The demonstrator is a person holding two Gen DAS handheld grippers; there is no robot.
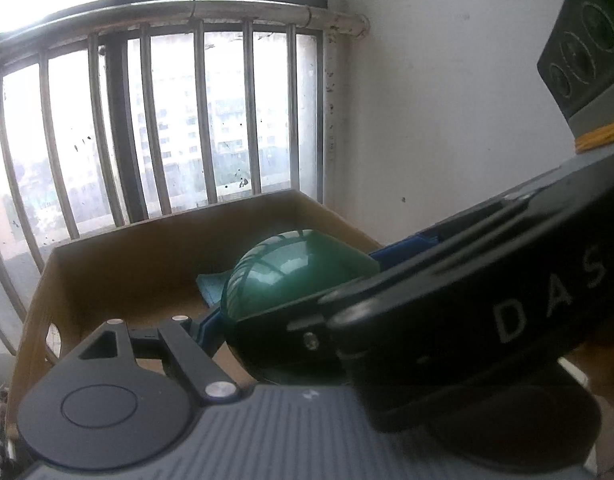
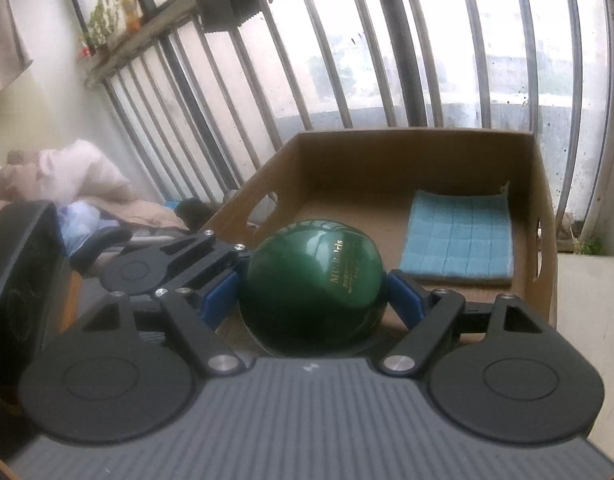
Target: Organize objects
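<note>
A glossy dark green round jar (image 2: 313,280) with gold lettering sits between the blue pads (image 2: 405,294) of my right gripper (image 2: 311,300), which is shut on it. My left gripper (image 2: 227,258) reaches in from the left and presses the same jar. In the left wrist view the jar (image 1: 291,276) lies against my left gripper's (image 1: 291,304) left pad (image 1: 209,326). The right gripper's black body (image 1: 487,312) hides the other left finger. The jar hangs over the near edge of an open cardboard box (image 2: 387,156).
A folded light blue cloth (image 2: 459,236) lies flat in the box's far right corner. Window bars (image 2: 347,60) stand right behind the box (image 1: 107,264). A white wall (image 1: 447,120) is to its right. Bedding (image 2: 67,176) lies at the left.
</note>
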